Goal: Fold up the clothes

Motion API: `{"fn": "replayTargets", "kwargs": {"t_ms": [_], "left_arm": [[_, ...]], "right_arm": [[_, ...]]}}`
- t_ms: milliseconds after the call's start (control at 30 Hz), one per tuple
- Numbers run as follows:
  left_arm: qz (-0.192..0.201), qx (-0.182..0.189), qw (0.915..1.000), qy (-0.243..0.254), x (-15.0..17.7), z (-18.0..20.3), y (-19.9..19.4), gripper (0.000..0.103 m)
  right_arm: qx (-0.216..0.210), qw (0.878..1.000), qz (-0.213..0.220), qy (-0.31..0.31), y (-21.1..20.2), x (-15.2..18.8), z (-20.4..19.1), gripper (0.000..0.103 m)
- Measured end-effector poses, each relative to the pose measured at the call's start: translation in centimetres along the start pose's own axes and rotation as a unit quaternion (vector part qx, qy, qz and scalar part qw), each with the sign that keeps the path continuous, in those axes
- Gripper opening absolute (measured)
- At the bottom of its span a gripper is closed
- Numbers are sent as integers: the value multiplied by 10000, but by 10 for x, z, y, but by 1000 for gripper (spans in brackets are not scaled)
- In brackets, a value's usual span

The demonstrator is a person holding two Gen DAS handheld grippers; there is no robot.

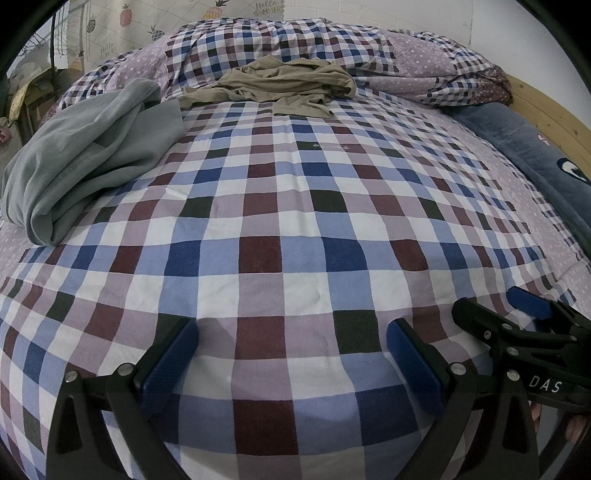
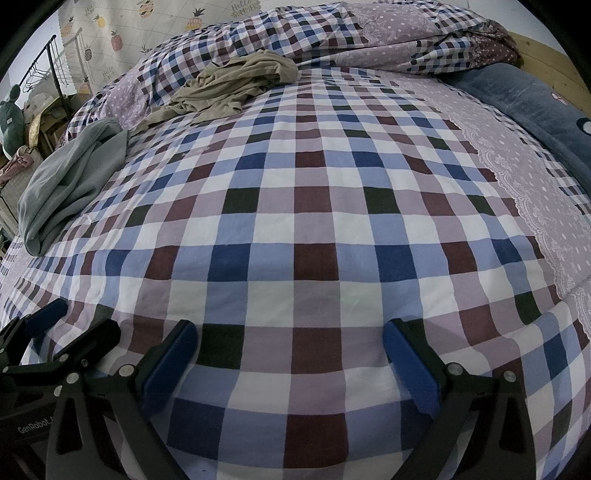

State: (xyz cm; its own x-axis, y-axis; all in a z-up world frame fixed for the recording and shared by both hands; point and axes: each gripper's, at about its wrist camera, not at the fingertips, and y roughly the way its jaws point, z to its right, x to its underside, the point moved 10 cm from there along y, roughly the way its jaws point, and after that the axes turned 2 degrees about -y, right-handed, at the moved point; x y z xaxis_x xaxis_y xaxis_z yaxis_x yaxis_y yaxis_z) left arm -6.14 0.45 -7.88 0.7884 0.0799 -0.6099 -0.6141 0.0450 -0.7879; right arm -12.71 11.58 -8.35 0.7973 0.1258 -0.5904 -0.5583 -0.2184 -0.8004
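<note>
Checked cotton bedsheet [image 1: 280, 206] fills both views, soft and a bit wrinkly. Left gripper [image 1: 291, 354] and right gripper [image 2: 290, 354] both gape wide, holding nothing. Crumpled tan garment [image 1: 280, 86] sits far ahead, grey-green garment [image 1: 85, 155] ahead-left. Curtain [image 1: 122, 22] reads "Hello Summer".

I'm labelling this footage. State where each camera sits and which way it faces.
Left wrist: on the left gripper, low over the checked bedsheet, facing the headboard end; open fingers and right gripper show.
Right wrist: on the right gripper, same heading; left gripper shows.
Shared: crumpled beige garment, grey-green garment.
</note>
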Motion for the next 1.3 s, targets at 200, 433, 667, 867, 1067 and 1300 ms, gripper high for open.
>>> {"fn": "replayTargets", "kwargs": {"t_ms": [200, 433, 667, 867, 1067, 1300], "left_arm": [[0, 0, 10000, 0, 0, 0, 0, 103], [-2, -5, 10000, 0, 0, 1, 0, 103], [-3, -11, 10000, -3, 0, 0, 0, 103], [-6, -19, 10000, -7, 1, 1, 1, 103], [-12, -33, 10000, -12, 0, 0, 0, 103], [-25, -47, 10000, -14, 1, -2, -3, 103]], "right_arm": [[3, 10000, 0, -3, 0, 0, 0, 103], [5, 10000, -1, -5, 0, 0, 0, 103], [4, 10000, -3, -4, 1, 0, 0, 103], [4, 10000, -7, -3, 1, -1, -1, 103], [4, 10000, -10, -3, 2, -2, -1, 103], [1, 10000, -16, -3, 4, -3, -1, 103]]}}
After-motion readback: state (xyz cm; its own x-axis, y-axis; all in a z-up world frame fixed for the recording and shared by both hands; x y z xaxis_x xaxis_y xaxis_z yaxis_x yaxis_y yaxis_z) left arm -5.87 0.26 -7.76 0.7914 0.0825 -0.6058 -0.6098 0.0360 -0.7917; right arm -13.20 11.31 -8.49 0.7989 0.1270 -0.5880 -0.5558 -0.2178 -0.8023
